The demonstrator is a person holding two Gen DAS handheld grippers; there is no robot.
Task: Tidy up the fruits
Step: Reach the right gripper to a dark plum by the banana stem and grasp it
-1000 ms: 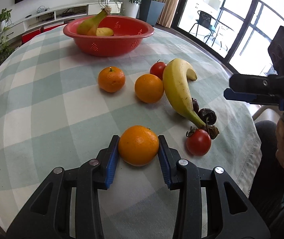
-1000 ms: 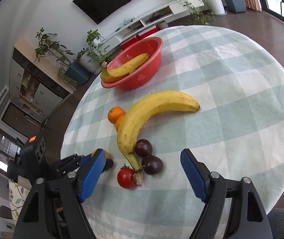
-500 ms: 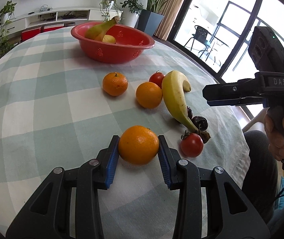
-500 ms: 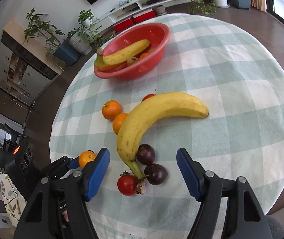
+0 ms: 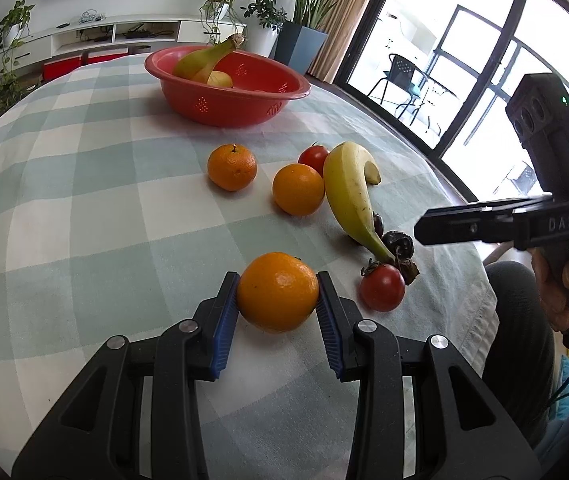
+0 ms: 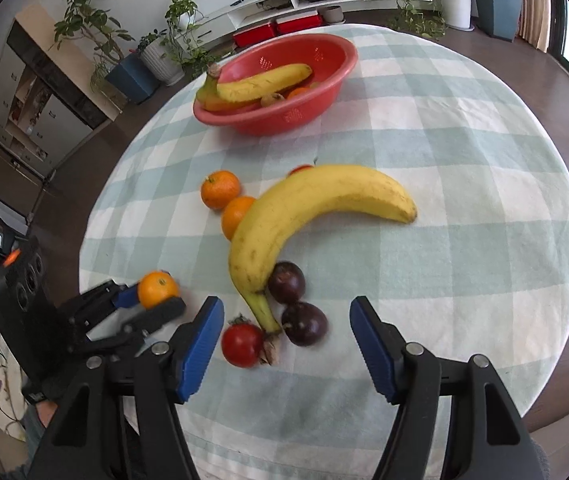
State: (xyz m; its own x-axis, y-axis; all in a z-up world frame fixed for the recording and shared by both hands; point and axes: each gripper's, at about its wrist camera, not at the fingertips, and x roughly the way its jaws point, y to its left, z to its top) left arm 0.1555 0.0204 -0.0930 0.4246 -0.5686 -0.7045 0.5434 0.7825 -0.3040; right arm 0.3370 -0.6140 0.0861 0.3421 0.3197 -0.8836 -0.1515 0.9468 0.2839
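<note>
My left gripper (image 5: 277, 295) is shut on an orange (image 5: 277, 291) and holds it just above the checked tablecloth; it also shows in the right wrist view (image 6: 157, 289). My right gripper (image 6: 286, 320) is open and empty, above a tomato (image 6: 242, 344), two dark plums (image 6: 304, 323) and the stem of a large banana (image 6: 304, 212). Two more oranges (image 5: 232, 167) (image 5: 298, 189) and a second tomato (image 5: 313, 158) lie mid-table. The red bowl (image 5: 240, 110) at the far side holds a banana and small fruit.
The round table's edge (image 6: 564, 360) falls off close on the right. Potted plants (image 5: 300, 8), a white TV shelf (image 5: 116, 36) and glass doors stand beyond the table. The right gripper's body (image 5: 524, 220) hangs over the table's right side.
My left gripper has lifted and tilted with the orange held. My right gripper has moved forward and higher over the plums and tomato, still open.
</note>
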